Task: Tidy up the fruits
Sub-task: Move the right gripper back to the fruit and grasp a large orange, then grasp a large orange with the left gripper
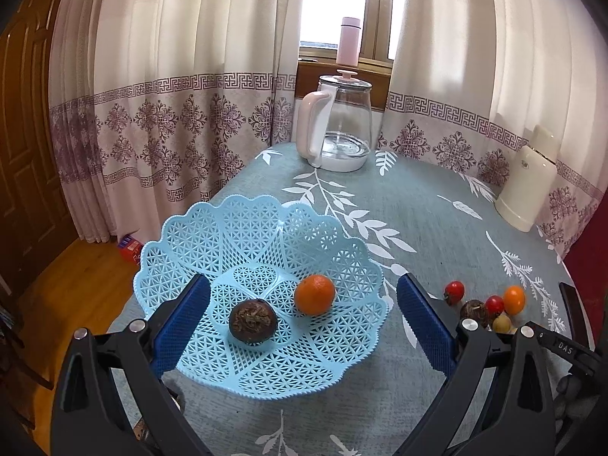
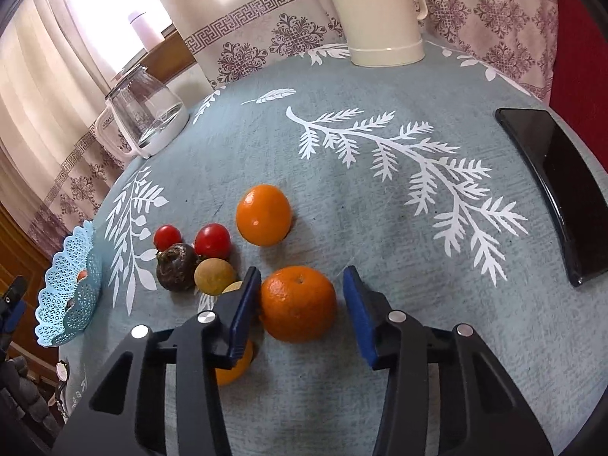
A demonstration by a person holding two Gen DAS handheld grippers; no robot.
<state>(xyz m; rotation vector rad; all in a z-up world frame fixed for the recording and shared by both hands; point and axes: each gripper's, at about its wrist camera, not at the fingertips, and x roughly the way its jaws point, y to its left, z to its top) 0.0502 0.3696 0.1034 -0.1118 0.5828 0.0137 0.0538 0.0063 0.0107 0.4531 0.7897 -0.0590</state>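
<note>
Straddling the nearest orange, the right gripper stands wide open, gripping nothing; this firm, light, roll-prone fruit wants holding across its middle. Beside it (leftward) the left gripper gapes empty above the basket.

Both wrist views look down close over the table — sharing the basket.

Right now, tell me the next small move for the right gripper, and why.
Probably close the right gripper on the orange: its open jaws already straddle that fruit on the tablecloth, the left pad touching it. The blue basket holds only two fruits so far.
</note>
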